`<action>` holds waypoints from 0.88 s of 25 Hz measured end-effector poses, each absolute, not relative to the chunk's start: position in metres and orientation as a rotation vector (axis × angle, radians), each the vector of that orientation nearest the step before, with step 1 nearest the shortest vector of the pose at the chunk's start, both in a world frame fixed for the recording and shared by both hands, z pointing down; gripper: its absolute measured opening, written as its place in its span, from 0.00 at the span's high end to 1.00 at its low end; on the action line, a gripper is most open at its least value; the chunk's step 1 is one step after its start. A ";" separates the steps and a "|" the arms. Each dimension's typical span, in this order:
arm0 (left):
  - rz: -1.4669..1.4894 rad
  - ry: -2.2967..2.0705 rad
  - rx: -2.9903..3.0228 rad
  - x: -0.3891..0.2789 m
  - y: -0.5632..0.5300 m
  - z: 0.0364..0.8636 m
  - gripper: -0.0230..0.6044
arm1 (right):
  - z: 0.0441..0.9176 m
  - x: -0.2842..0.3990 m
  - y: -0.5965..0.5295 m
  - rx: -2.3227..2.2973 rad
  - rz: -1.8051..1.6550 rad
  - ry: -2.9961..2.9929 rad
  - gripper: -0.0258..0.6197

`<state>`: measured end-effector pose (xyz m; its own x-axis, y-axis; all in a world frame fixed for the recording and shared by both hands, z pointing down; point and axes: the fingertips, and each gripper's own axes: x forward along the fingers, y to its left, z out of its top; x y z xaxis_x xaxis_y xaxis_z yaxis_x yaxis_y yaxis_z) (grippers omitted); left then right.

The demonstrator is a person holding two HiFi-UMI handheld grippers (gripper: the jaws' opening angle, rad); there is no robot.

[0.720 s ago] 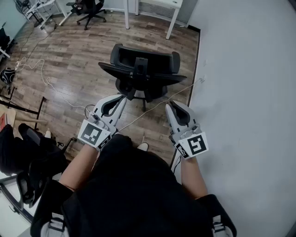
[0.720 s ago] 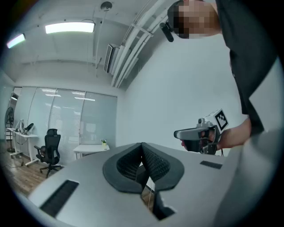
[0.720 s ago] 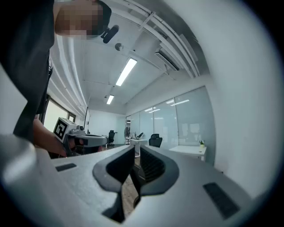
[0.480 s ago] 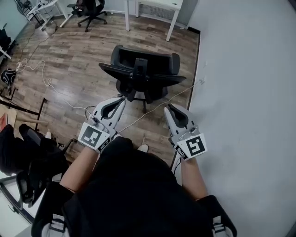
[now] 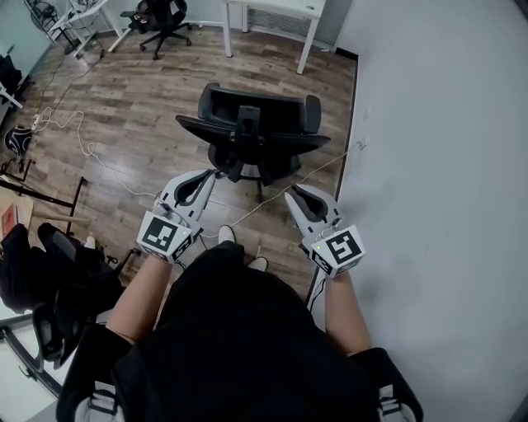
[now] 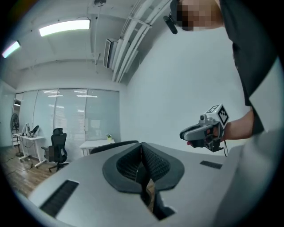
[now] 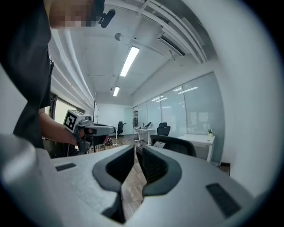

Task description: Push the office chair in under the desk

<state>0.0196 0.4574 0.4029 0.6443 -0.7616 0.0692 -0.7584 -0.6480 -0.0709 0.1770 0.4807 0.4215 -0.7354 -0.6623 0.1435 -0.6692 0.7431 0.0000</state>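
Note:
A black office chair [image 5: 252,136] stands on the wood floor ahead of me, its back towards me, apart from both grippers. The white desk [image 5: 285,7] is at the far end by the wall. My left gripper [image 5: 212,174] hangs just short of the chair's left side, shut with nothing in it; its pads meet in the left gripper view [image 6: 141,144]. My right gripper [image 5: 290,194] is near the chair's right side, its jaws a narrow gap apart and empty [image 7: 135,149]. The chair's backrest [image 7: 174,144] shows just past the right jaws.
A white wall [image 5: 437,165] runs along the right. A thin cable [image 5: 326,161] crosses the floor from the wall socket under the chair. Another black chair [image 5: 161,18] stands at the far left. Black gear [image 5: 49,272] sits at my left; my shoes [image 5: 224,235] show below the grippers.
Both grippers have drifted a little to the left. A shoe has come into view between them as I step. The chair stands where it was.

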 end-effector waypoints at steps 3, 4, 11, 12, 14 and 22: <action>-0.151 1.320 -2.814 0.016 0.449 0.405 0.97 | 0.424 0.177 0.473 1.084 0.109 -2.813 0.89; -0.159 1.318 -2.815 0.015 0.445 0.407 0.96 | 0.426 0.177 0.470 1.077 0.118 -2.810 0.89; -0.259 1.264 -2.832 0.010 0.412 0.422 0.90 | 0.443 0.174 0.434 1.044 0.179 -2.730 0.83; -0.267 1.259 -2.839 0.009 0.407 0.423 0.88 | 0.444 0.175 0.429 1.046 0.183 -2.718 0.83; -0.292 1.240 -2.854 0.006 0.394 0.427 0.86 | 0.449 0.175 0.417 1.034 0.186 -2.689 0.82; -0.444 1.164 -2.885 -0.011 0.346 0.450 0.77 | 0.470 0.173 0.369 0.987 0.179 -2.578 0.81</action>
<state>-0.0107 0.3459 0.4499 0.6857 -0.6799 0.2598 -0.6801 -0.7257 -0.1043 0.1731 0.3687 0.4698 -0.6848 -0.6181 0.3859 -0.6655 0.7462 0.0142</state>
